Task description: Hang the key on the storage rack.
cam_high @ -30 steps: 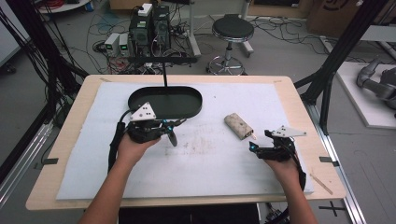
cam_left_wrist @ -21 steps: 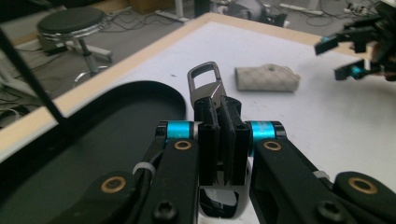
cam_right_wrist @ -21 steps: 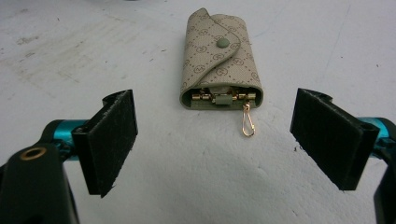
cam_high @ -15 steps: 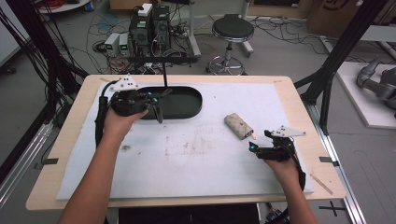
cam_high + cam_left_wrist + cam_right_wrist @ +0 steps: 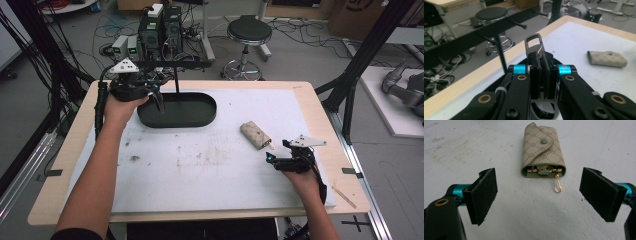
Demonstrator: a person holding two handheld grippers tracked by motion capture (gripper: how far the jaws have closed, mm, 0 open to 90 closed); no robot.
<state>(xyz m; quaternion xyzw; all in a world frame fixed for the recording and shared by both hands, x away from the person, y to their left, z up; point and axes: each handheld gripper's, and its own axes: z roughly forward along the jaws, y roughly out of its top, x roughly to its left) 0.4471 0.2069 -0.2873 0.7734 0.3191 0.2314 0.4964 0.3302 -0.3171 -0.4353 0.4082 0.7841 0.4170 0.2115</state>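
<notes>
The left claw (image 5: pixel 159 102) is at the far left of the surface (image 5: pixel 210 170), up above the left end of the black tray (image 5: pixel 195 112). Its two black jaws are squeezed tight together. In the left gripper view they pinch a shiny metal clip (image 5: pixel 534 45), and the loop end of the clip sticks up past the tips. The lower part of the clip is hidden between the jaws, and something shiny shows down low behind them, too tucked away to make out. From up high the clip is too small to see well. The tray sits under this claw, and the claw covers most of it in the left gripper view.

Further right, the little beige key pouch (image 5: pixel 256 134) lies flat on the white mat (image 5: pixel 200 190), well apart from the tray. Its flap is snapped shut. In the right gripper view a small gold hook (image 5: pixel 557 185) hangs out of its open end, and the gold parts inside are partly hidden in the dark.

At the right, the right claw (image 5: pixel 274 151) rests low on the surface. Its jaws stand wide open and hold nothing. The pouch lies just in front of them, not touching either pad (image 5: pixel 484 195).
</notes>
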